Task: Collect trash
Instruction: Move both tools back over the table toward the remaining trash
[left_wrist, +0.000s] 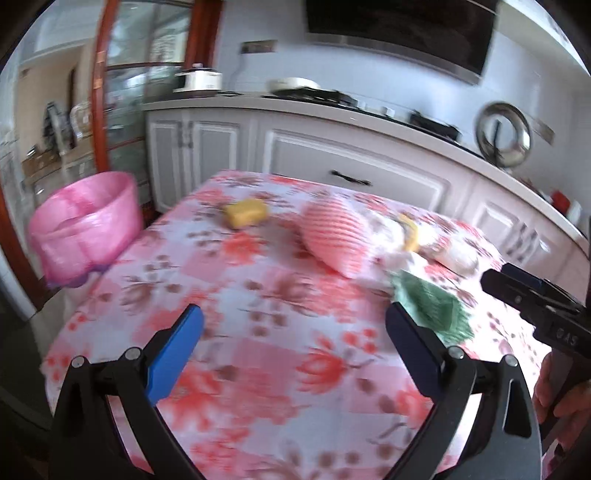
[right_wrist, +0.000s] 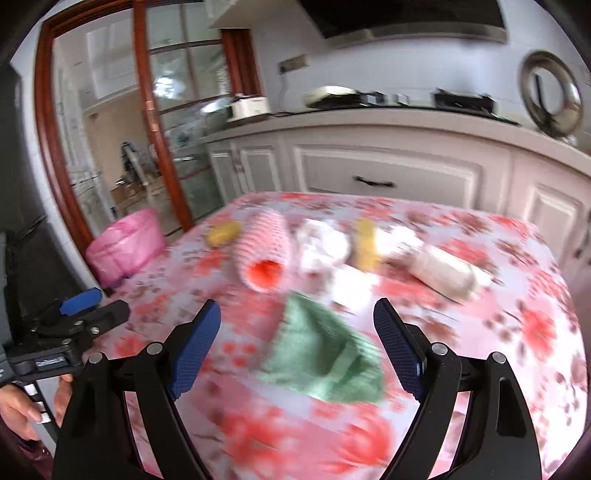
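Trash lies on a table with a floral cloth (left_wrist: 258, 369). There is a yellow lump (left_wrist: 245, 213), a pink foam net (left_wrist: 336, 236), crumpled white paper (right_wrist: 323, 245), a yellow peel (right_wrist: 365, 245), a white bottle (right_wrist: 443, 273) and a green foam net (right_wrist: 321, 354). A bin lined with a pink bag (left_wrist: 85, 229) stands off the table's left edge. My left gripper (left_wrist: 295, 312) hangs open over bare cloth. My right gripper (right_wrist: 297, 308) is open too. In its view the green net shows between its fingers, and the pads do not touch it.
White kitchen cabinets and a counter (left_wrist: 332, 122) with appliances run behind the table. A glass door with a red-brown frame (right_wrist: 155, 122) stands at the left. A person's hand (right_wrist: 22, 406) holds the left gripper's handle. The pictures are blurred by motion.
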